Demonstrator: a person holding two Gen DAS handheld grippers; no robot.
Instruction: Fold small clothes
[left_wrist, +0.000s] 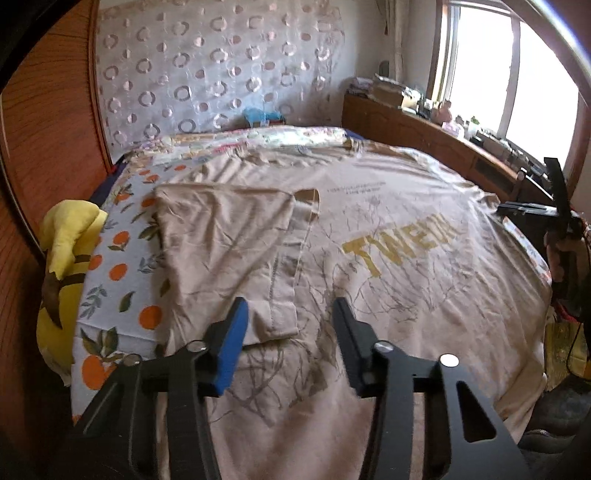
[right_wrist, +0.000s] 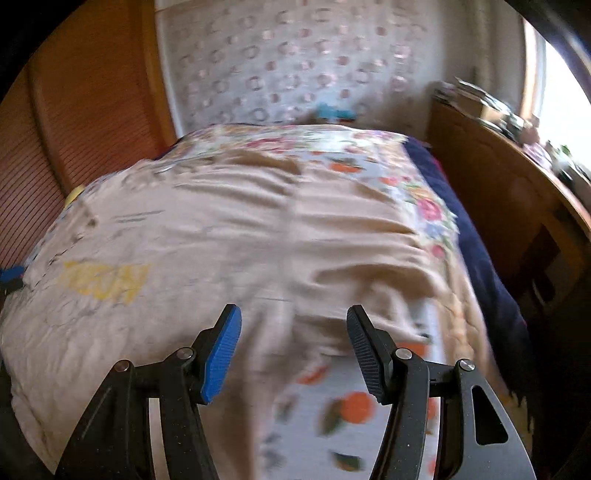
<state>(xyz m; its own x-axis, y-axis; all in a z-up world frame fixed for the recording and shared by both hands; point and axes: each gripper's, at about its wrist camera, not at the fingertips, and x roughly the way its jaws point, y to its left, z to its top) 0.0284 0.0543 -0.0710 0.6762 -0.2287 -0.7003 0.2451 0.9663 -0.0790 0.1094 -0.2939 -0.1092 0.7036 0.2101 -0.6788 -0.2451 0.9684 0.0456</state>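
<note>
The beige T-shirt (left_wrist: 369, 236) lies spread on the bed (left_wrist: 122, 266) with only its left sleeve (left_wrist: 225, 243) folded in, the rest unfolded, while the left hand-held gripper (left_wrist: 290, 328) and right hand-held gripper (right_wrist: 293, 343) hover above it part-open, holding nothing.

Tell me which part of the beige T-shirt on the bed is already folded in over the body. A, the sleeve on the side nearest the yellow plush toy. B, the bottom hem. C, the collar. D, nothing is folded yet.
A: in the left wrist view the sleeve by the yellow plush toy lies flipped over the T-shirt, hem inward, while the rest lies spread flat.
</note>
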